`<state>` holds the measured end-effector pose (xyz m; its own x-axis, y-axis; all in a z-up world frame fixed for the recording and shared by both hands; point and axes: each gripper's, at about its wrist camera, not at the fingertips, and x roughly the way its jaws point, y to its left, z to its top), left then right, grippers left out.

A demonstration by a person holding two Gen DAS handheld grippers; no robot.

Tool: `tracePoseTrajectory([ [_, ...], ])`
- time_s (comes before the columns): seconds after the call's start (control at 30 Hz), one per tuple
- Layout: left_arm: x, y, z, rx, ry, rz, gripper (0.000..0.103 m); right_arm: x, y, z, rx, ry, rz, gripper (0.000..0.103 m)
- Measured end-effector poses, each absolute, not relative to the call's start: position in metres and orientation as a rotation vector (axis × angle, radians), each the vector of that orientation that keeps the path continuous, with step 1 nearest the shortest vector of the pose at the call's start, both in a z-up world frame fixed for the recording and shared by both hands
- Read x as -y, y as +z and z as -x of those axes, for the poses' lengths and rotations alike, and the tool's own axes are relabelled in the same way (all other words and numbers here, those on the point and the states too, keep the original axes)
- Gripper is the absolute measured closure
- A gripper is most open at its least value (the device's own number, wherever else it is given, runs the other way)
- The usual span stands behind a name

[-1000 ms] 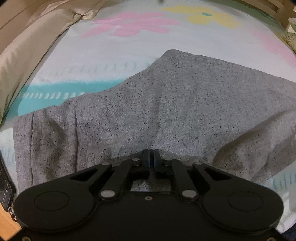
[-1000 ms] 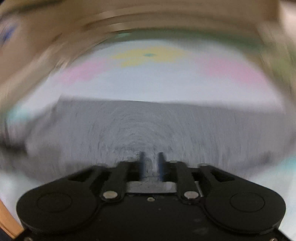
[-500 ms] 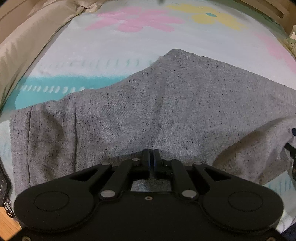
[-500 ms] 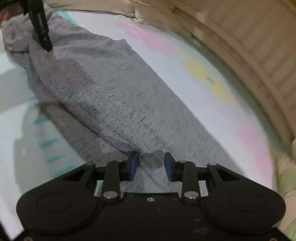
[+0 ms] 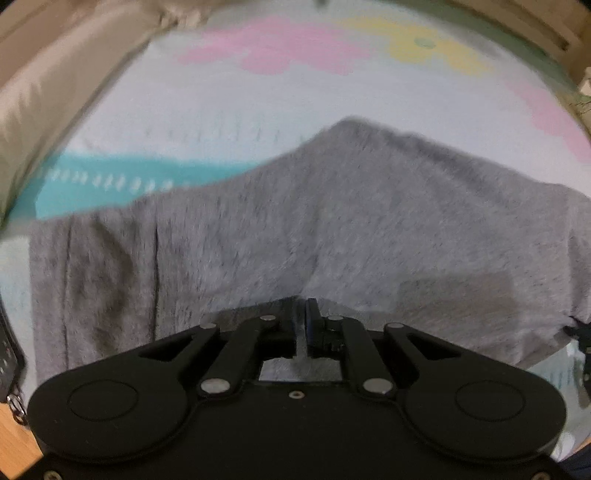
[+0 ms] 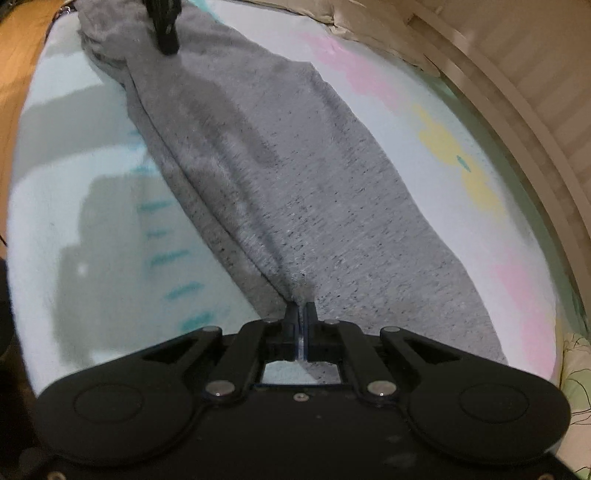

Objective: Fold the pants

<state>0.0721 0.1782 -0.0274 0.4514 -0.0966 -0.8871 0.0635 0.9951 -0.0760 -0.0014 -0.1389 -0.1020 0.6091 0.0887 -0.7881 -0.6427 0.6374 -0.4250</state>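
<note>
Grey speckled pants [image 5: 332, 229] lie spread on a bed with a flower-print sheet [image 5: 258, 92]. My left gripper [image 5: 305, 306] is shut on the near edge of the pants, the cloth pinched between its jaws. In the right wrist view the pants [image 6: 314, 192] run away from me as a long strip. My right gripper [image 6: 302, 308] is shut on their near edge, where the cloth gathers into a ridge. The left gripper's fingers [image 6: 164, 26] show at the far end of the strip, and the right gripper [image 5: 583, 332] shows at the left view's right edge.
A beige pillow [image 5: 44, 92] lies along the left side of the bed. A pale wooden bed frame [image 6: 524, 110] curves along the far right. Wooden floor [image 6: 22, 44] shows past the bed's near-left edge. A leaf-print cloth [image 6: 576, 369] sits at the right edge.
My right gripper has closed from open onto the pants' near edge. The left gripper stays shut on the cloth and has shifted slightly, with motion blur in its view.
</note>
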Motion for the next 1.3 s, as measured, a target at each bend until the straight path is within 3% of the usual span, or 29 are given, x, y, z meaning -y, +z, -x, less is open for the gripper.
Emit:
tracePoseTrajectory([
  [0.33, -0.152, -0.046, -0.045, -1.124, -0.329, -0.2, 0.084, 0.152, -0.1, -0.016, -0.843, 0.457, 0.613, 0.099],
  [0.5, -0.16, -0.026, -0.043, -1.103, -0.278, -0.089, 0.089, 0.163, -0.088, -0.014, -0.855, 0.454, 0.534, 0.09],
  [0.63, -0.144, -0.002, -0.042, -0.955, -0.325, -0.008, 0.089, 0.189, -0.06, -0.024, -0.817, 0.397, 0.212, 0.082],
  [0.73, -0.114, -0.016, -0.046, -1.011, -0.423, -0.087, 0.086, 0.201, -0.065, -0.046, -0.83, 0.311, 0.072, 0.082],
  [0.87, -0.104, -0.046, -0.039, -1.126, -0.433, -0.227, 0.086, 0.224, -0.089, -0.055, -0.905, 0.174, 0.101, 0.083],
  [0.9, -0.107, -0.044, -0.036, -1.121, -0.444, -0.243, 0.086, 0.234, -0.096, -0.055, -0.94, 0.131, 0.105, 0.09],
  [1.0, -0.116, -0.04, -0.036, -1.156, -0.446, -0.208, 0.086, 0.269, -0.093, -0.048, -0.939, 0.067, 0.046, 0.097],
  [1.13, -0.113, -0.039, -0.04, -1.187, -0.424, -0.175, 0.086, 0.308, -0.084, -0.048, -0.922, -0.057, -0.031, 0.085],
  [1.23, -0.109, -0.034, -0.044, -1.155, -0.417, -0.174, 0.086, 0.35, -0.077, -0.046, -0.904, -0.144, -0.216, 0.082],
  [1.3, -0.1, -0.029, -0.041, -1.103, -0.423, -0.182, 0.086, 0.383, -0.074, -0.041, -0.88, -0.235, -0.341, 0.072],
])
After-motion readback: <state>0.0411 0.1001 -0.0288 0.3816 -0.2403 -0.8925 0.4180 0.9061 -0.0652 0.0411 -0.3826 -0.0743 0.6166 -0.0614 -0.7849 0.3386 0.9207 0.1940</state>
